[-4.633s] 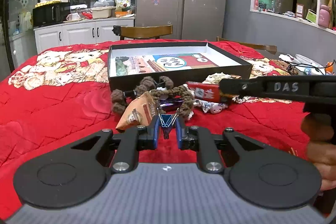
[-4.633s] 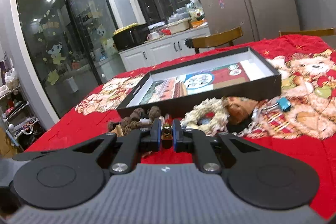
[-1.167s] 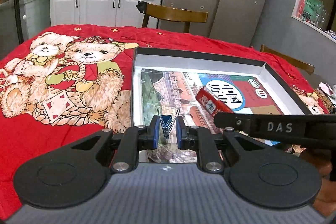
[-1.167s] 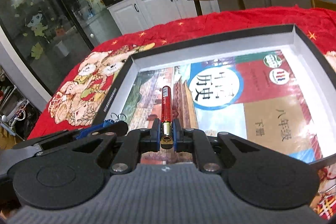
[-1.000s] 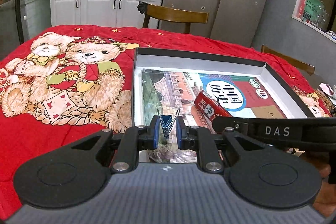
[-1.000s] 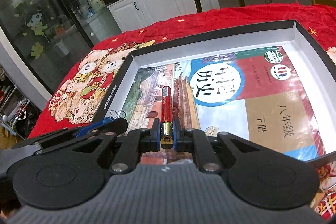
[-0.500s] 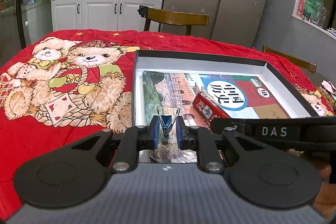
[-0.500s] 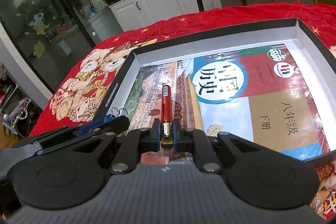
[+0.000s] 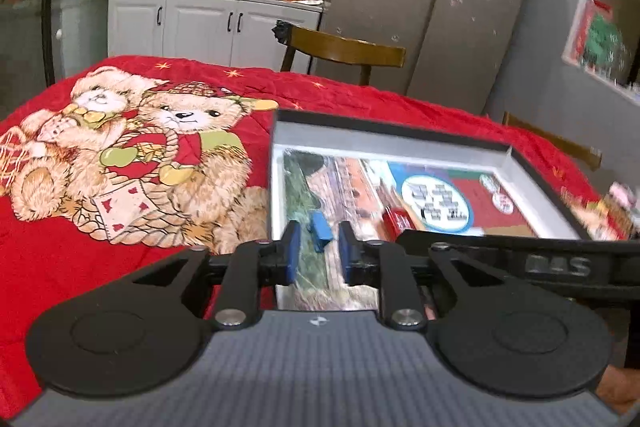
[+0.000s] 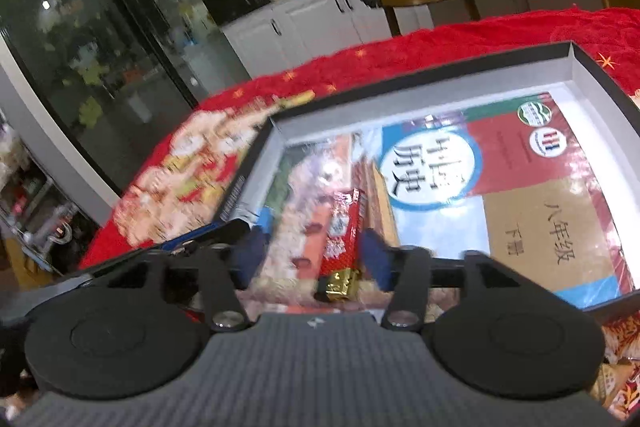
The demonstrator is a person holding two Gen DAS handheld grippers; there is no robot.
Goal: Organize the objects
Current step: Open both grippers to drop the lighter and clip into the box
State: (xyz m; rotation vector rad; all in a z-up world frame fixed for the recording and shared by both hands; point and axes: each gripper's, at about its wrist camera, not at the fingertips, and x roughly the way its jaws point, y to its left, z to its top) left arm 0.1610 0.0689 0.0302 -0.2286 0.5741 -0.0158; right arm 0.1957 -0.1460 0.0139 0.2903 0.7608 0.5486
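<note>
In the left wrist view the left gripper (image 9: 316,254) had just been opening, its jaws narrowly parted with the blue binder clip (image 9: 320,227) loose between them, dropped onto the book lining the black box (image 9: 394,131); this looked like the release step. In the right wrist view, which was blurred, the right gripper (image 10: 308,257) had just been opening wide, and the red snack bar (image 10: 343,227) seemed to lie free between its jaws on the book (image 10: 520,195). Next, both probably needed to back out and fetch further items.
</note>
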